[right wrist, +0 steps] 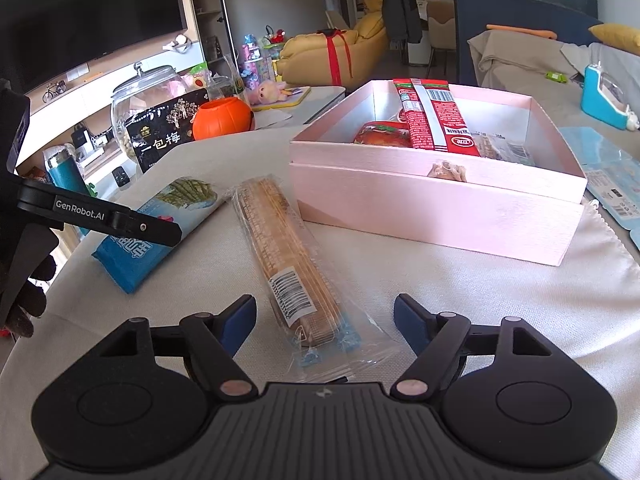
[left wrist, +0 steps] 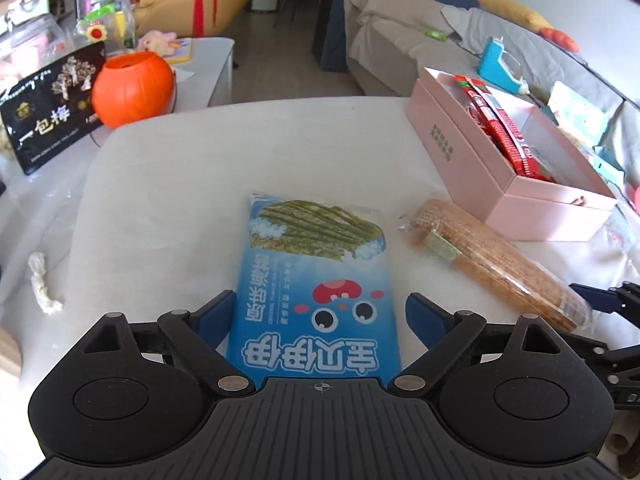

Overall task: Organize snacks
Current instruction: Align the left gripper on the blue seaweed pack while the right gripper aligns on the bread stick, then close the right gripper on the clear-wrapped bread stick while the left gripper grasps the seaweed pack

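A blue seaweed snack bag (left wrist: 320,280) lies flat on the white cloth; my left gripper (left wrist: 320,312) is open with its jaws on either side of the bag's near half. A long clear pack of brown biscuits (right wrist: 288,256) lies beside it; my right gripper (right wrist: 325,318) is open, jaws astride the pack's near end. The blue bag also shows in the right wrist view (right wrist: 156,232), partly behind the left gripper's arm. The biscuit pack also shows in the left wrist view (left wrist: 492,264). An open pink box (right wrist: 436,208) holds red snack packs (right wrist: 434,120).
A black plum bag (left wrist: 48,112) and an orange pumpkin bucket (left wrist: 134,88) stand at the table's far left. A crumpled tissue (left wrist: 42,284) lies left. A glass jar (right wrist: 140,96) stands behind. Blue packaging (right wrist: 612,184) lies right of the box (left wrist: 500,160).
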Action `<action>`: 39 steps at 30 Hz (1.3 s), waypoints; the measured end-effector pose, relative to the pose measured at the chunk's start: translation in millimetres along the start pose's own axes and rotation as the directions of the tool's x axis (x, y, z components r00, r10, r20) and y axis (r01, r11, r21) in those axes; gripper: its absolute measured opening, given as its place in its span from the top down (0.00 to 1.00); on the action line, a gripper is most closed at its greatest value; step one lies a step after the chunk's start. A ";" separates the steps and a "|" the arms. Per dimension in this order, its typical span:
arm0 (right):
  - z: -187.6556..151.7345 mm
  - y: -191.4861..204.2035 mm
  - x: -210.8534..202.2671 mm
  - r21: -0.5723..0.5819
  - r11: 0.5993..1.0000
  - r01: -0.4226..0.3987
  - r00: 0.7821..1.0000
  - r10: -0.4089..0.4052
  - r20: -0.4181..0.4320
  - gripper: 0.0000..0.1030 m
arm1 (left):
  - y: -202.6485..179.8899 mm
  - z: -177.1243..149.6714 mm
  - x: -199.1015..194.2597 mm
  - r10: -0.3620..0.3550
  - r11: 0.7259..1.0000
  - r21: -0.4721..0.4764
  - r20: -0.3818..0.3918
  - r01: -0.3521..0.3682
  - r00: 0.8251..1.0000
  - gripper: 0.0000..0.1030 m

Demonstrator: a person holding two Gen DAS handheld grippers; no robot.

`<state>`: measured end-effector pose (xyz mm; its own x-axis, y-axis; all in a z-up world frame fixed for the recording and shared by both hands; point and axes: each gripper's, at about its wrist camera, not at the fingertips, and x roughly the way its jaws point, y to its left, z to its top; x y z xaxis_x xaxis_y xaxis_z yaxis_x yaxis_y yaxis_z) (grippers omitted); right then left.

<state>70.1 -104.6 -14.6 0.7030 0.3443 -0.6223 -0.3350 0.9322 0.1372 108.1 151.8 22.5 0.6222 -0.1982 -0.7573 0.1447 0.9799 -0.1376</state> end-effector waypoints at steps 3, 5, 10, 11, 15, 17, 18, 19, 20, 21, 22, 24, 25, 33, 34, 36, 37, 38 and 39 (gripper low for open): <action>0.6 -1.5 0.9 0.003 1.000 -0.003 1.000 0.003 0.000 0.26 | 0.1 3.2 2.1 0.027 1.000 -0.015 0.012 -0.027 1.000 0.14; 0.2 -1.6 0.8 0.001 1.000 -0.003 1.000 0.003 0.000 0.26 | 0.2 6.0 4.2 0.040 0.999 -0.019 0.014 -0.039 0.999 0.15; -0.1 -1.3 0.6 0.003 1.000 -0.004 1.000 0.004 0.001 0.26 | -9.9 -2.7 -3.0 0.060 0.998 -0.014 0.021 -0.060 0.998 0.16; -0.4 -1.5 0.3 0.004 1.000 -0.006 1.000 0.006 0.002 0.26 | -13.0 -7.3 -6.9 0.057 0.998 -0.012 0.026 -0.057 0.998 0.16; 0.2 -1.7 0.8 0.004 1.000 -0.014 1.000 0.014 0.000 0.23 | -23.4 -32.0 -28.5 0.043 0.998 -0.046 0.064 -0.040 0.997 0.42; 1.1 -1.9 2.0 0.000 1.000 -0.027 1.000 0.027 -0.007 0.18 | -26.6 -42.4 -36.5 0.019 0.998 -0.069 0.066 -0.015 0.998 0.46; 1.8 -2.5 3.3 -0.004 0.999 -0.038 0.999 0.038 -0.013 0.13 | -28.5 -47.3 -39.3 0.005 0.998 -0.066 0.071 0.000 0.997 0.47; 2.5 -2.2 4.6 -0.010 0.999 -0.051 0.999 0.051 -0.020 0.08 | -30.2 -51.3 -41.0 -0.008 0.998 -0.058 0.075 0.012 0.997 0.47; 3.5 -1.8 6.4 -0.019 0.998 -0.065 0.997 0.065 -0.031 0.06 | -31.5 -53.8 -42.1 -0.015 0.999 -0.048 0.080 0.019 0.997 0.47; 4.5 -0.6 8.2 -0.033 0.997 -0.077 0.996 0.075 -0.044 0.03 | -32.9 -55.2 -42.9 -0.015 0.999 -0.037 0.084 0.019 0.996 0.47; 5.6 2.0 9.8 -0.052 0.996 -0.077 0.996 0.074 -0.058 0.02 | -33.8 -55.5 -43.2 -0.015 0.999 -0.027 0.085 0.017 0.996 0.47; 6.7 11.8 13.4 -0.129 0.990 -0.054 0.995 0.043 -0.092 0.01 | -34.6 -55.2 -43.0 -0.019 1.000 -0.007 0.086 0.020 0.996 0.46; 6.5 17.8 15.7 -0.190 0.981 -0.045 0.993 0.024 -0.114 0.01 | -34.6 -54.9 -42.8 -0.021 1.000 0.007 0.088 0.021 0.996 0.43; 40.1 21.8 8.8 -0.193 0.981 -0.022 0.996 0.003 -0.095 0.14 | -15.4 -52.6 -49.2 0.055 0.998 0.026 0.120 -0.059 0.991 0.40; 44.6 24.6 13.0 -0.197 0.980 -0.020 0.995 0.001 -0.095 0.14 | -12.9 -52.4 -51.9 0.046 0.999 0.007 0.119 -0.048 0.992 0.42; 51.4 31.8 25.4 -0.201 0.979 -0.033 0.994 0.011 -0.111 0.18 | -10.1 -52.0 -58.3 -0.002 1.000 -0.028 0.118 0.005 0.993 0.42; 53.2 35.3 32.9 -0.201 0.979 -0.037 0.992 0.012 -0.127 0.33 | -11.7 -51.9 -60.7 -0.028 0.999 -0.041 0.118 0.033 0.993 0.42; 53.8 39.1 40.3 -0.200 0.979 -0.036 0.989 0.006 -0.149 0.46 | -14.7 -52.3 -62.2 -0.040 0.998 -0.046 0.118 0.046 0.992 0.42; 53.2 42.5 45.9 -0.199 0.979 -0.032 0.984 -0.004 -0.178 0.59 | -20.6 -52.3 -61.7 -0.041 0.998 -0.039 0.114 0.045 0.993 0.42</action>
<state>121.5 -43.3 3.6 0.5815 0.3150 -0.7501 -0.4754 0.8798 0.0009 26.5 145.1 38.7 0.6991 -0.2394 -0.6737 0.1426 0.9700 -0.1967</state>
